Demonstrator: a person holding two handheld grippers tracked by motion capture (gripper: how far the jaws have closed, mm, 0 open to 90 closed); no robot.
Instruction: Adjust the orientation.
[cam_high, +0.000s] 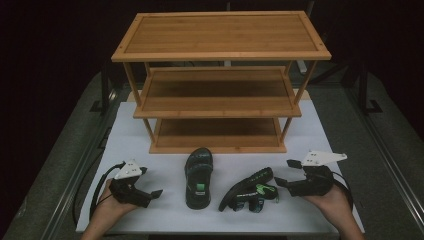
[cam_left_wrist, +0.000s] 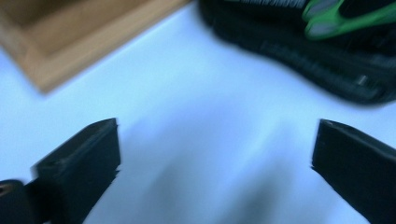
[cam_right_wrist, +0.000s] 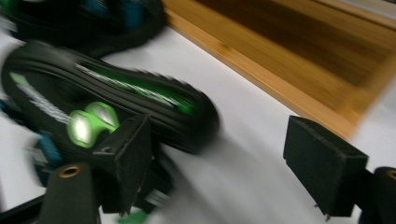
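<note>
Hovering over the white board, our left gripper has its jaws spread wide with nothing between them, and our right gripper gapes too, gripping nothing. Just beside the right one lies the tipped sandal; the flat sandal rests between both grippers, before the bamboo rack.

- white board on the table; bamboo rack beyond both grippers
- upright sandal right of left gripper; tipped sandal just left of right gripper
</note>
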